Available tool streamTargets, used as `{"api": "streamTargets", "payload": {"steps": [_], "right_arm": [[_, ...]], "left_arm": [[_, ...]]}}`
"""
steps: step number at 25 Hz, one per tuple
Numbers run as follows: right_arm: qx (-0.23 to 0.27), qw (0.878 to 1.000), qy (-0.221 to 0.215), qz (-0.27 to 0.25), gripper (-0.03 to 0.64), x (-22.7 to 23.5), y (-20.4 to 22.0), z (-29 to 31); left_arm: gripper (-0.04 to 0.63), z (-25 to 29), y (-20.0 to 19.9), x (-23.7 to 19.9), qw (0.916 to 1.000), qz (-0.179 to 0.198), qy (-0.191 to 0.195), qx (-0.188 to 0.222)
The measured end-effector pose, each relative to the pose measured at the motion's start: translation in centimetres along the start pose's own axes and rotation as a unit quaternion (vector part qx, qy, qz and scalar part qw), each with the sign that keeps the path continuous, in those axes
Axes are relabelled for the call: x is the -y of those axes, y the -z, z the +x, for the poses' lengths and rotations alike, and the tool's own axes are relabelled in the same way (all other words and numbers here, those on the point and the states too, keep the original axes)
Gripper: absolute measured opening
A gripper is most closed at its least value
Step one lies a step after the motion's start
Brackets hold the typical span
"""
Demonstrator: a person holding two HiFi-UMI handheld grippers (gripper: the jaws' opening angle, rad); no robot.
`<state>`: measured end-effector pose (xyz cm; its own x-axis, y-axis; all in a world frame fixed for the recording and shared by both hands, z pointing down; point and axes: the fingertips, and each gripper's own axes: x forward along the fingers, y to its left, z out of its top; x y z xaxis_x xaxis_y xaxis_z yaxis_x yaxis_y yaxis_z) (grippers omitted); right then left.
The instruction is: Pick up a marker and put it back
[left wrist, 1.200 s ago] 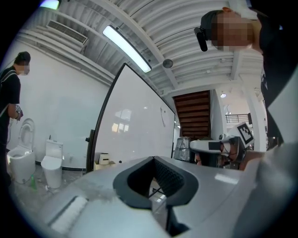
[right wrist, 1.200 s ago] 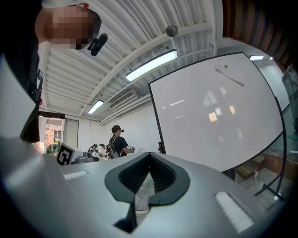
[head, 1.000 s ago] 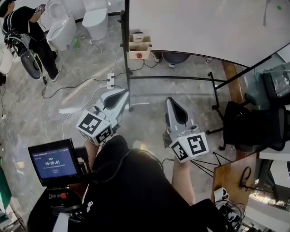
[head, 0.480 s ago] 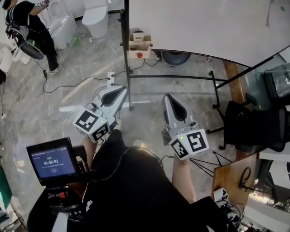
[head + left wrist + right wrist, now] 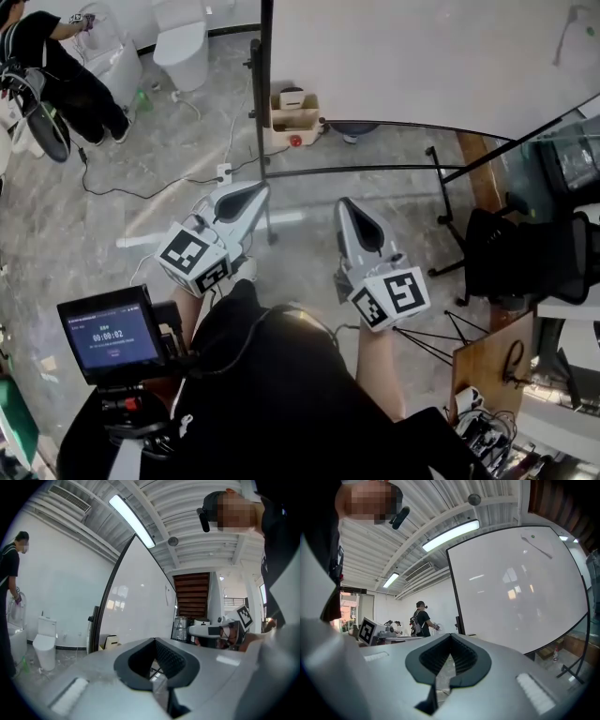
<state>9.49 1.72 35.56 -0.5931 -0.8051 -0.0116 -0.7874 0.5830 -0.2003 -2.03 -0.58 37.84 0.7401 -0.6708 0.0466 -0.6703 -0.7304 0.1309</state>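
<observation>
Whiteboard [image 5: 422, 56] bears a thin stick [image 5: 537, 547] lying slantwise near one upper corner, too small to say whether it is the marker. Left gripper [image 5: 261, 188] and right gripper [image 5: 344, 204] are closed and empty. Cardboard box [image 5: 292, 120] at the board's foot holds a small white thing.

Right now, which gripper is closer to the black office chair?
Right. The right gripper has the black office chair off to its right; the left gripper sits farther away, on the right gripper's other side.
</observation>
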Motion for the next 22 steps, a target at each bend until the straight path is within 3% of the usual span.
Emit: {"api": "streamTargets", "payload": {"steps": [9,22], "right_arm": [[0.001,1.0,0.003,-0.01,0.009,-2.3,-0.6,8.3],[0.009,0.996,0.084,-0.021,0.009,-2.8,-0.4,13.7]], "left_arm": [[0.006,1.3,-1.8,-7.8,0.9988,0.005,0.048,0.002],[0.006,1.5,-2.5,-13.7,0.994,0.01,0.109,-0.011]]}}
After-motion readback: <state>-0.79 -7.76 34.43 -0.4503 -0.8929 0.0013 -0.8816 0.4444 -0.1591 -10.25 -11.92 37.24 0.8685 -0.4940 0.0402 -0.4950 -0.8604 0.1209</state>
